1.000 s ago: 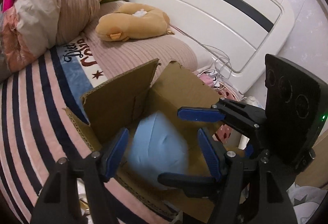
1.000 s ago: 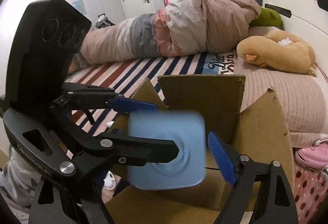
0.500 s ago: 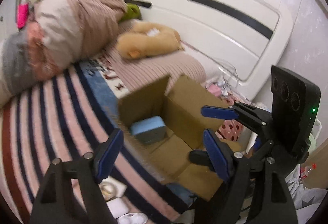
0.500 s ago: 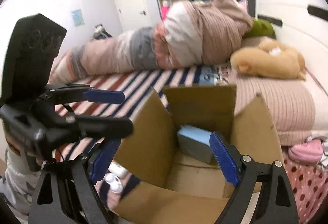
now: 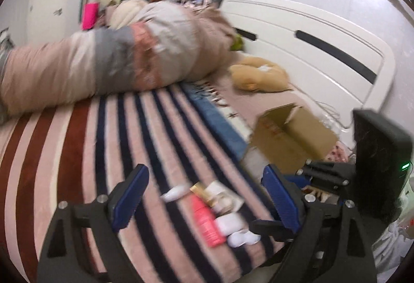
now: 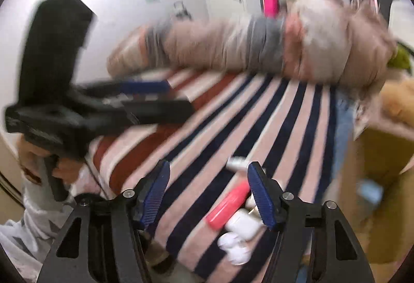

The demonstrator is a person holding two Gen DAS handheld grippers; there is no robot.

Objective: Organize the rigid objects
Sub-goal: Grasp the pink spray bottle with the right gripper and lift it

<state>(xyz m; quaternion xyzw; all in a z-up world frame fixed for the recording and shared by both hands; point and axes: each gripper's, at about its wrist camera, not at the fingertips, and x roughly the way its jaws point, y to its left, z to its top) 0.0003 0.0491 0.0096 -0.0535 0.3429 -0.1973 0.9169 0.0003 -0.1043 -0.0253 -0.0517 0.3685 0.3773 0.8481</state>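
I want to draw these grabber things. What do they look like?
Each gripper is black plastic with silver bolts and two fingers wearing ribbed blue pads. Here is the left gripper and the right gripper. The right one also shows beside the left view as a black block with a tiny green light. The hand holding the left one has a pale patterned sleeve.

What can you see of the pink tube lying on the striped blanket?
The pink tube is a slim, smooth cylinder, plastic by its look, coral pink with a paler end; motion blur hides any print. It lies flat across the blanket stripes at the bed's near edge, amid small items: a gold-capped one at its far end, white cases beside its near end. No jaws touch it.
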